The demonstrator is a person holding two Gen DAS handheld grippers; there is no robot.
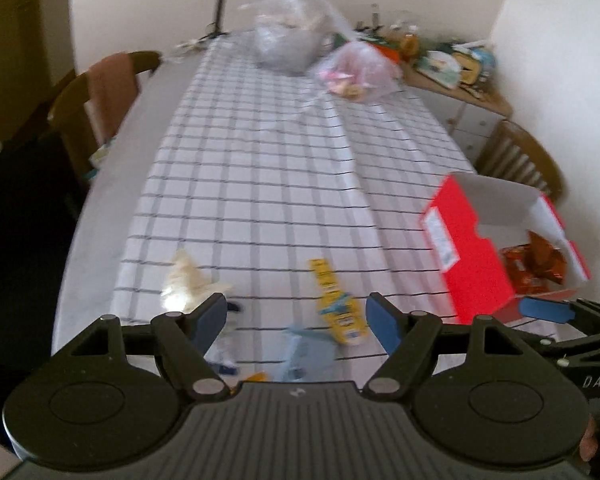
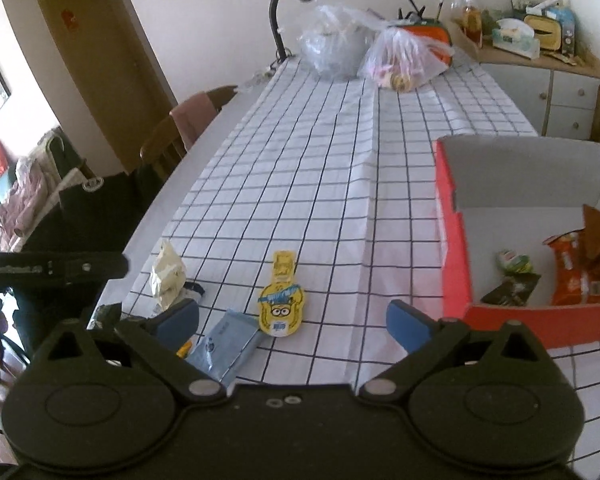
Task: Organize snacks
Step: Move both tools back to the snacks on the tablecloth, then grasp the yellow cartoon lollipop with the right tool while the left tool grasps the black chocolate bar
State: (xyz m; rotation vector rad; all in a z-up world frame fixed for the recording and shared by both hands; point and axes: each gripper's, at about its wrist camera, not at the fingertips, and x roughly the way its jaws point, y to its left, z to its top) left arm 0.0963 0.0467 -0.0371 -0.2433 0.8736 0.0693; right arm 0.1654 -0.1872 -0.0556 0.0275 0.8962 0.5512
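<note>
Several snacks lay just ahead of each hand-held gripper, left (image 1: 296,314) and right (image 2: 292,322), both spread empty, seemingly awaiting the red box (image 2: 456,256) to their right.

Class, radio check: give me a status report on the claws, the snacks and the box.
Both claws, left and right, open, empty. Yellow cartoon snack, blue packet, cream wrapper loose on cloth. Red box open, partly filled. Path clear.

Readable only in part: white letters "DAS" on the black body of the right gripper (image 1: 598,381), seen at the right edge of the left wrist view. Print on the red box's white label (image 1: 442,236), on the yellow minion pouch (image 2: 280,310) and on the other gripper's arm too blurred to read.
</note>
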